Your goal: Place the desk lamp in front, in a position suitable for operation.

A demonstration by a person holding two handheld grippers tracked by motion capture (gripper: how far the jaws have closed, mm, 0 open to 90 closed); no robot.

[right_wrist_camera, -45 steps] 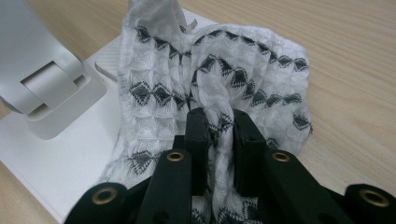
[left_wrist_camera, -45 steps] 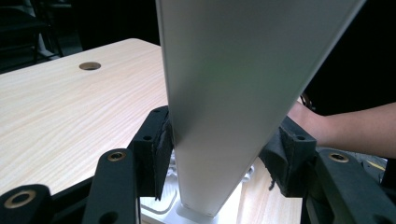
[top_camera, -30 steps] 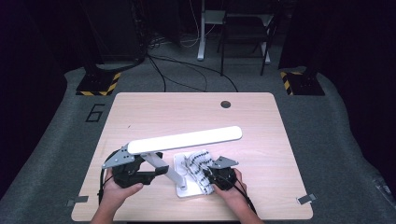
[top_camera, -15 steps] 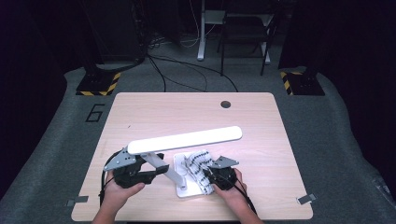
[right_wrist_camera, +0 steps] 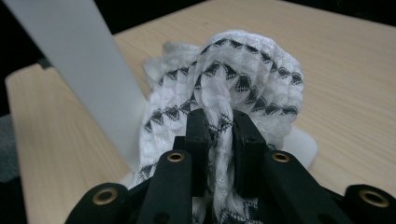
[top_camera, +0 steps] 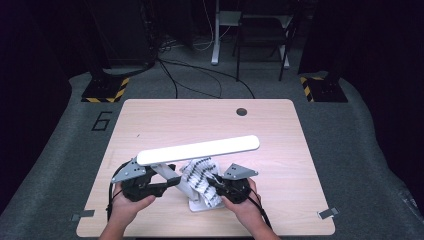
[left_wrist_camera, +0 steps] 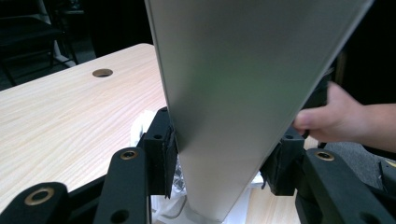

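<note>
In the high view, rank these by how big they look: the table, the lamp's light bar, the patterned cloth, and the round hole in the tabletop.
Largest to smallest, as they look in the high view:
1. table
2. lamp's light bar, though it sits raised nearer the camera
3. patterned cloth, bunched on the lamp base and pinched by the right tool
4. round hole

Left tool (top_camera: 167, 184) and right tool (top_camera: 212, 183) both clamped, facing inward.

The claw (right_wrist_camera: 219, 154) pinches patterned cloth (right_wrist_camera: 243, 79) beside a white arm (right_wrist_camera: 79, 60).
</note>
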